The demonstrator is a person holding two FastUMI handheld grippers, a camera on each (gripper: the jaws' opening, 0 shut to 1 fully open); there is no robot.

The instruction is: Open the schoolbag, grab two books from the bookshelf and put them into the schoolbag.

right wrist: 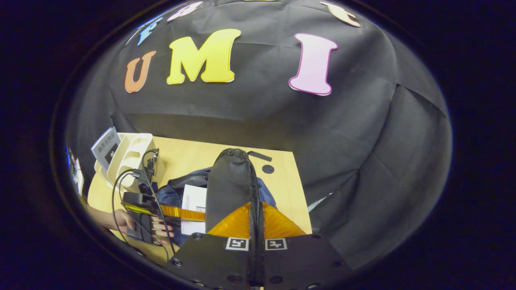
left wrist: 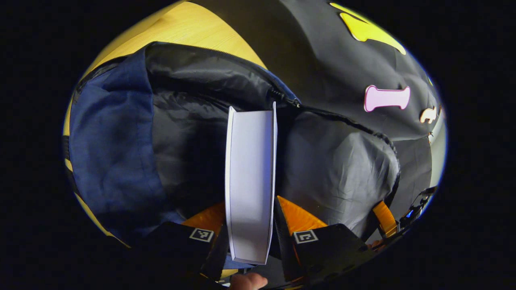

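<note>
Left gripper view: bag (left wrist: pixel 113 149), blue outside with black lining, lying open on the desk (left wrist: pixel 193 28), its zipper running along the far rim of the mouth. Book (left wrist: pixel 250 181), white page edge toward the camera, upright in the bag's mouth, clamped between the two orange fingers (left wrist: pixel 300 217) of the left gripper (left wrist: pixel 250 225). A fingertip of the hand holding the gripper shows at the bottom edge. Right gripper view, left to right: a second book (right wrist: pixel 105 150) standing in the cream bookshelf (right wrist: pixel 133 155) at the desk's far left corner; a hand (right wrist: pixel 135 225) gripping the left gripper (right wrist: pixel 183 214), cables looping off it, its orange finger reaching across to the white book (right wrist: pixel 194 209) in the bag (right wrist: pixel 171 197), which lies near the middle of the desk (right wrist: pixel 189 155); the bag's black flap (right wrist: pixel 229 185), lifted upright with its zipper edge and strap at the top, pinched between the orange fingers (right wrist: pixel 278 223) of the right gripper (right wrist: pixel 256 225), which are closed tight on the fabric; a small dark round spot (right wrist: pixel 267 168) on the desk just right of the flap, toward the far right corner.
</note>
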